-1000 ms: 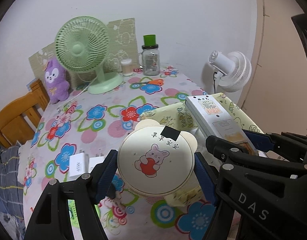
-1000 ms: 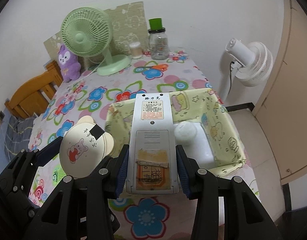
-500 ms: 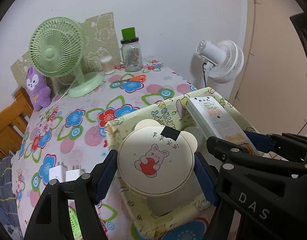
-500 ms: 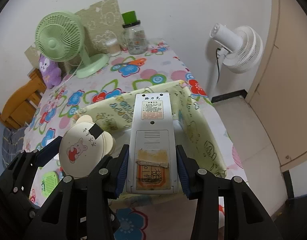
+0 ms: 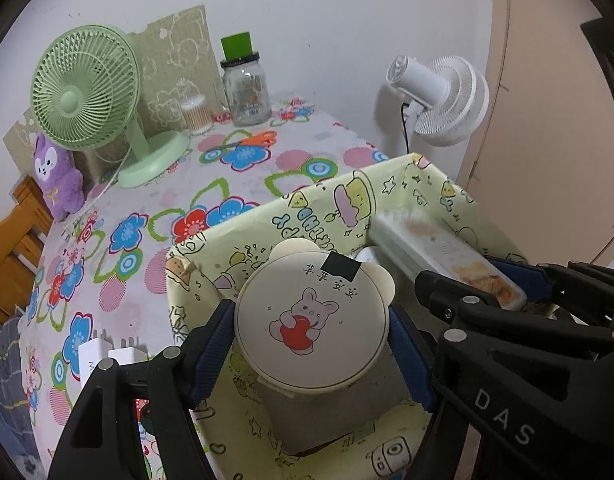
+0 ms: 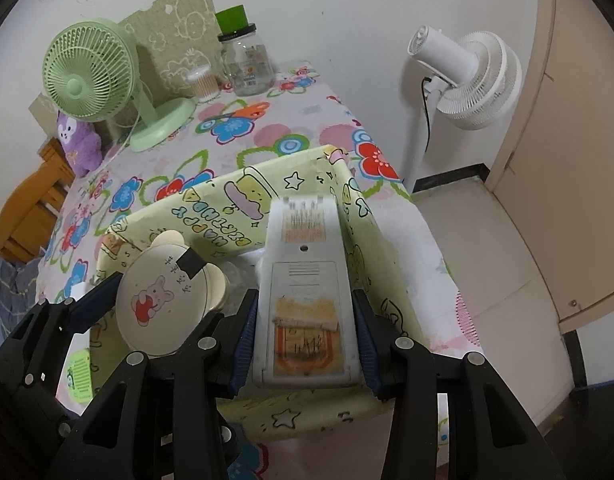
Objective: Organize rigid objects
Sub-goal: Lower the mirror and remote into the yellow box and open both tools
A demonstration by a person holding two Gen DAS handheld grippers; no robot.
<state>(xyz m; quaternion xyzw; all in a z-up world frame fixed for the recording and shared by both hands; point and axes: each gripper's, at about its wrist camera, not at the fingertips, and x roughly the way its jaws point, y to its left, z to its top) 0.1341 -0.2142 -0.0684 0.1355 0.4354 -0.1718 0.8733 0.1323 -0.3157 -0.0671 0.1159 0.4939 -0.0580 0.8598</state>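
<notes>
The round cream case (image 5: 312,322) with bear ears and a bunny print sits clamped between the blue pads of the left gripper (image 5: 311,340), held over the open yellow fabric bin (image 5: 423,184). A black square of tape covers part of the printed characters near its top edge. Just beside it, the right gripper (image 6: 305,328) is closed on the white remote (image 6: 305,280), back side up; a yellowed, peeling label hides the lower part of its back, and the small text on its far label is smeared by blur. The remote's far end points down into the bin, touching or nearly touching the far wall; which one cannot be made out.

Inside the bin a grey floor shows under the case, and a pale rounded object between case and remote is mostly hidden.

The bin rests on a flower-print tablecloth (image 5: 235,156). Further back stand a green desk fan (image 5: 87,92), a purple plush (image 5: 57,176), a glass jar with a green cap (image 5: 245,88) and a small container of cotton swabs (image 5: 195,114). A white charger (image 5: 103,358) is partly cut off behind the left gripper's finger. A white standing fan (image 6: 467,76) stands past the table's edge.
</notes>
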